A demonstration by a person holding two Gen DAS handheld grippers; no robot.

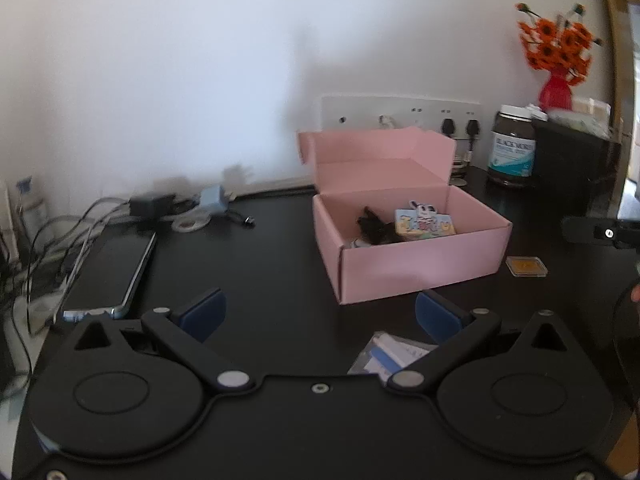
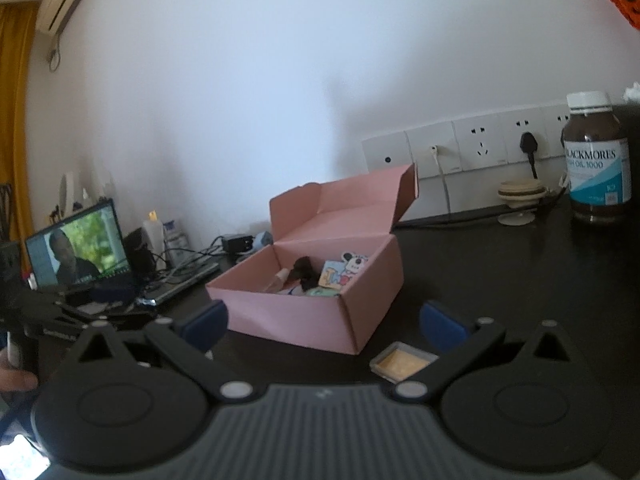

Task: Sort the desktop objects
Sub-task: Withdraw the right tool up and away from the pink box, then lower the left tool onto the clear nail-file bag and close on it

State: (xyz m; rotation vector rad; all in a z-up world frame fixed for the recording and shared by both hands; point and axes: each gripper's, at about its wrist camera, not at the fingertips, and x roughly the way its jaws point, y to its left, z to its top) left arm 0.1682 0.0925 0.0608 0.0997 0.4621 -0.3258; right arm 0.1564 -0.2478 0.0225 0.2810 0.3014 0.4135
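1. Hovering low over the dark counter (image 1: pixel 280 264), the left gripper (image 1: pixel 320 314) has its blue fingers (image 1: pixel 202 314) spread wide apart with nothing between them; the right gripper (image 2: pixel 324 322) is likewise spread and empty.
2. At centre frame in both views sits the pink box (image 1: pixel 416 276), lid flap standing open at the back, already holding a cartoon card (image 1: pixel 424 222) and some dark item I cannot identify.
3. Lower centre-right of the right wrist view, just beside the right-hand finger, lies a small clear case (image 2: pixel 404 362) with a yellow insert. It lies flat, just in front of the box's near corner, and its long axis runs roughly left to right across the frame.
4. Lower centre-right of the left wrist view, a blue-and-white packet (image 1: pixel 390 354) lies flat near the gripper, its long axis slanting toward the upper right.
5. Judging by looks, the case is light, rigid and slick, and thin enough that the fingers should pinch its two short edges rather than its face.
6. The packet seems light and somewhat pliable, so a grip across its narrow width looks safest.
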